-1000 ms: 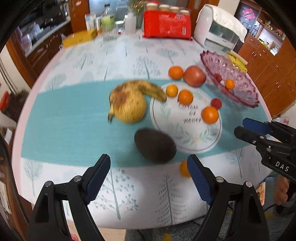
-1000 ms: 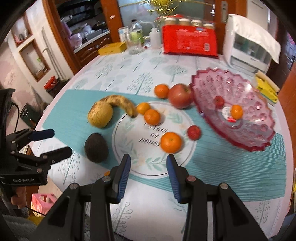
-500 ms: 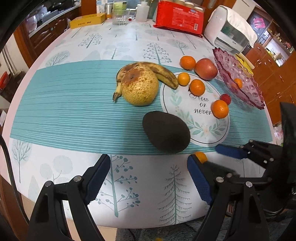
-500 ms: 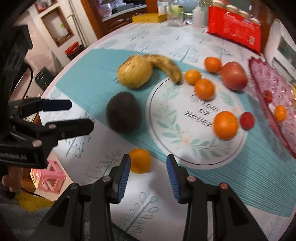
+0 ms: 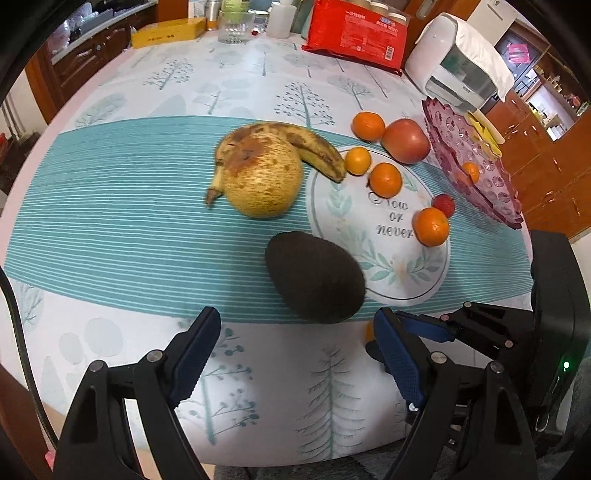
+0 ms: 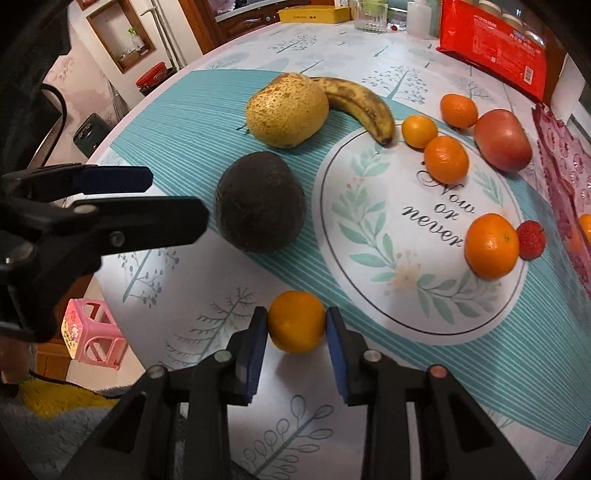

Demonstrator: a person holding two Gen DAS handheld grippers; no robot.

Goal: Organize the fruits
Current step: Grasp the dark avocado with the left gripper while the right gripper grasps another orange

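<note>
My right gripper has its pads against both sides of a small orange that rests on the cloth near the table's front edge. My left gripper is open and empty, just short of a dark avocado. The right gripper also shows in the left wrist view, low on the right. A spotted yellow pear, a banana, an apple, several oranges and a strawberry lie around a round placemat. A pink glass dish at the right holds an orange.
A red packet, a white appliance, a yellow box and bottles stand at the table's far side. A pink stool stands on the floor below the front edge. Wooden cabinets are beyond the table on both sides.
My right gripper moved forward and down until the small orange sat between its pads. My left gripper moved closer to the avocado and stayed open.
</note>
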